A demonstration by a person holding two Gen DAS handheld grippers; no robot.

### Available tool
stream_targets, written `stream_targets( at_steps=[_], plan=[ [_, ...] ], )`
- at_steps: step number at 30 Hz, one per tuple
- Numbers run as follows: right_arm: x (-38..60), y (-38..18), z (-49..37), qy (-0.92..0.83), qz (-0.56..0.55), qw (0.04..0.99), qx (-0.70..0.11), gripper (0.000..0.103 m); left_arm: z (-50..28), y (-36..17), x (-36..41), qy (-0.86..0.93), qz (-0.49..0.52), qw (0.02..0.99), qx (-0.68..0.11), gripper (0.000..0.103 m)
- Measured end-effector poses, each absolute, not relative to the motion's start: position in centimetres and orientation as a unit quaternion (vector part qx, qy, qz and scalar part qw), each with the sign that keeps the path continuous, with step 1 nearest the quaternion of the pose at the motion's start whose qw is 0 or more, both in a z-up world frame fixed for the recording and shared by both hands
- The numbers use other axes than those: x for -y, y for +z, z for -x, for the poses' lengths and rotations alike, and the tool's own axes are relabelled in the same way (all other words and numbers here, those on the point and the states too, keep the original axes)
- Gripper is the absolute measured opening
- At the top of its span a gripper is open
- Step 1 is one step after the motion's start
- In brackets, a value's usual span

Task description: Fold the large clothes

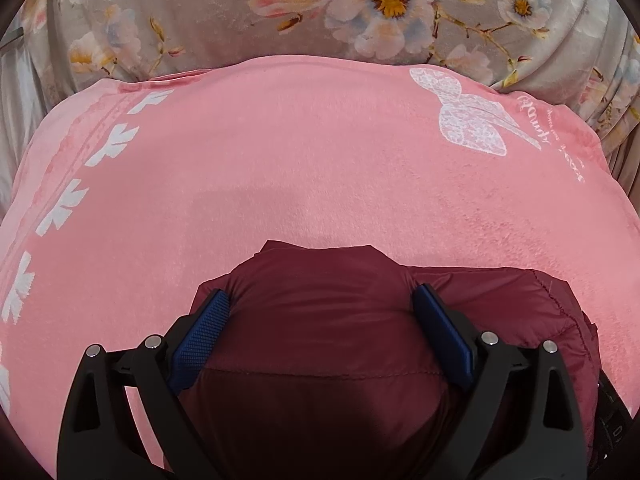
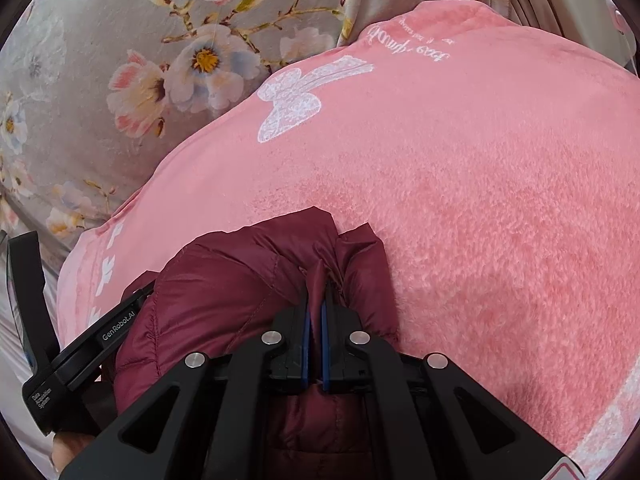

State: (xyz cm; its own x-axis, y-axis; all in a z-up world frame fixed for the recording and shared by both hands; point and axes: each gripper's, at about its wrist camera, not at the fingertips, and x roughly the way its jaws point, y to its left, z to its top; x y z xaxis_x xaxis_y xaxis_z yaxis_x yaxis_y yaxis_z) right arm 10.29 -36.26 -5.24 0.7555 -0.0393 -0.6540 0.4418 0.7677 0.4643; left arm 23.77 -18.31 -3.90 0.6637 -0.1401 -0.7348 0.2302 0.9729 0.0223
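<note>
A maroon quilted puffer jacket (image 1: pixel 320 344) lies bunched on a pink fleece blanket (image 1: pixel 304 152). My left gripper (image 1: pixel 320 292) stands wide over it. The padded cloth bulges up between the blue pads (image 1: pixel 200 332) and brushes their inner faces, but they do not pinch it. In the right wrist view, my right gripper (image 2: pixel 317 296) is shut on a thin raised fold of the jacket (image 2: pixel 224 280) near its far edge. The left gripper's black body (image 2: pixel 60 340) shows at that view's left edge, resting against the jacket.
The pink blanket (image 2: pixel 480 200) carries a white butterfly print (image 2: pixel 292 100) and a leaf border (image 1: pixel 60 208). Beyond it lies a grey floral sheet (image 1: pixel 224 8). A hand (image 2: pixel 68 452) shows at the lower left of the right wrist view.
</note>
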Motion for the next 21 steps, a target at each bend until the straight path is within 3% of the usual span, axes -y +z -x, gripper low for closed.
stream_targets(
  at_steps=[16, 21],
  plan=[
    [37.3, -5.3, -8.3, -0.146, -0.365, 0.88, -0.267, 0.0, -24.2, -4.4, 18.5, -0.097, -0.06, 0.909, -0.4, 0.093],
    [39.4, -5.8, -6.2, -0.157, -0.44, 0.856, -0.222, 0.012, -24.4, -4.3, 18.4, -0.097, -0.059, 0.907, -0.406, 0.094]
  ],
)
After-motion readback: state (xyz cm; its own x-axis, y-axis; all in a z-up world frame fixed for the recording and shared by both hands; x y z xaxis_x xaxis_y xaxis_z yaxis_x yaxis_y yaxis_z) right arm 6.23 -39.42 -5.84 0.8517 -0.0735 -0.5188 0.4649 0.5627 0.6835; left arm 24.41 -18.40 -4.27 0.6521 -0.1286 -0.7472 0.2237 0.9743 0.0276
